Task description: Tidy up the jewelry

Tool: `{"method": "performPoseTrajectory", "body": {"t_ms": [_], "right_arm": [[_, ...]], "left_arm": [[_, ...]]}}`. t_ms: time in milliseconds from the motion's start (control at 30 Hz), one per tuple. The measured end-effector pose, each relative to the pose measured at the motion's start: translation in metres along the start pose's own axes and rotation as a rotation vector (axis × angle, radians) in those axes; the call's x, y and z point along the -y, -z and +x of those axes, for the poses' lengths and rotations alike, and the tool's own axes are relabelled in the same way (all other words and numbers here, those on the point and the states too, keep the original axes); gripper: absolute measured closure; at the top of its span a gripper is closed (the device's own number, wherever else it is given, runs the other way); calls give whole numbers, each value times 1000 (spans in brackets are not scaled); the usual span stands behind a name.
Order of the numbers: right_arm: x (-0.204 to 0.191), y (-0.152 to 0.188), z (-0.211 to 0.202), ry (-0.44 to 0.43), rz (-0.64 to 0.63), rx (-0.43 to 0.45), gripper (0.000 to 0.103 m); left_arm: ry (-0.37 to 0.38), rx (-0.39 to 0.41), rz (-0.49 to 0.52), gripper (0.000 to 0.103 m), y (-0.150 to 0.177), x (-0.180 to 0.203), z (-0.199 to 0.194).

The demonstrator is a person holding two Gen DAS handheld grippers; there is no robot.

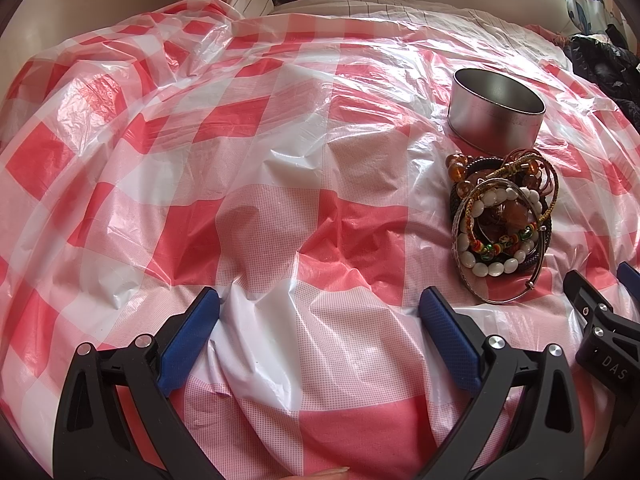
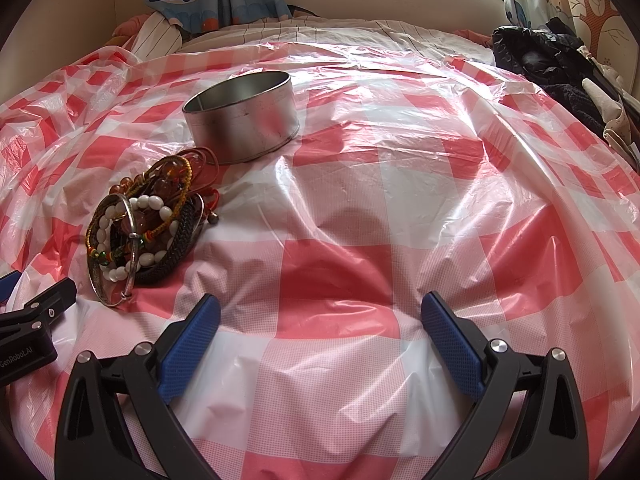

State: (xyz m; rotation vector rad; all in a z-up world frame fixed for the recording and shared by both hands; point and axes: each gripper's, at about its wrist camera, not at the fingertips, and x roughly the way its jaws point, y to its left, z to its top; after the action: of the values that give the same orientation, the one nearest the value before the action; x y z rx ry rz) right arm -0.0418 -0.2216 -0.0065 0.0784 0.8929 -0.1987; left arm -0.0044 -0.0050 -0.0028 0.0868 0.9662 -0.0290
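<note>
Checkered sheet, upright tin, bracelets.

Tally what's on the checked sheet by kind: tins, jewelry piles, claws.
Round metal tin, open and empty: 1
Pile of tangled bracelets: 1
Claws, both open, holding nothing: 2, the left claw and the right claw
Total: 4
</note>
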Motion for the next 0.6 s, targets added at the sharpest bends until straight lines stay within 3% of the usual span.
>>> {"method": "performPoseTrajectory", "body": {"t_ms": [600], "right_arm": [[0, 0, 0, 1, -1, -1, 7]], "left_arm": [[-2, 0, 1, 7, -1, -1, 1]]}}
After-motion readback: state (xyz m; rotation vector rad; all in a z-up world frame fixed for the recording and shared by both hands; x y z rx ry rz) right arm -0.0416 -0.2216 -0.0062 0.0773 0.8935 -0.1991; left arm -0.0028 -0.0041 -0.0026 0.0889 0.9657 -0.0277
